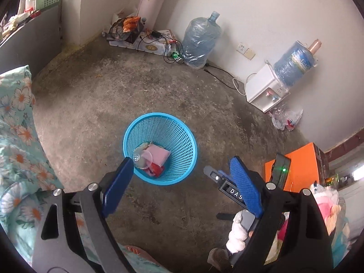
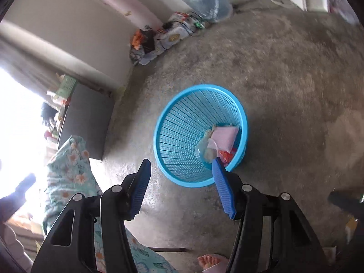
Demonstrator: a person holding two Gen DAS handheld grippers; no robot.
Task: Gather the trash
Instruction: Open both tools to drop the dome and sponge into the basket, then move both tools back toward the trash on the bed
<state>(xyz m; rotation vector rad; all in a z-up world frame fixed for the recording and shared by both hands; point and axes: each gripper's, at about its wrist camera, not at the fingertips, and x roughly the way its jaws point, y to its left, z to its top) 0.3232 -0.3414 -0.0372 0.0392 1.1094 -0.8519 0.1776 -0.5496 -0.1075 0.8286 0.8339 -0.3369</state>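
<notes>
A blue mesh trash basket [image 1: 182, 136] stands on the concrete floor; it also shows in the right wrist view [image 2: 182, 122]. Inside lie a pink flat pack [image 1: 159, 153], a clear plastic cup [image 1: 142, 159] and a red wrapper [image 1: 157, 168]; the same trash shows in the right wrist view [image 2: 221, 140]. My left gripper [image 1: 182, 161] is open and empty above the basket's near side. My right gripper [image 2: 182, 160] is open and empty above the basket's near rim. The right gripper's body [image 1: 229, 186] shows to the right in the left wrist view.
A floral bedsheet [image 1: 16, 122] lies at the left. Water bottles [image 1: 200, 41], a white dispenser [image 1: 264, 91], cables and boxes [image 1: 145, 38] line the far wall. An orange box [image 1: 300, 166] stands at the right. A plastic bag [image 1: 286, 118] lies by the dispenser. A bare foot [image 2: 209, 261] is below.
</notes>
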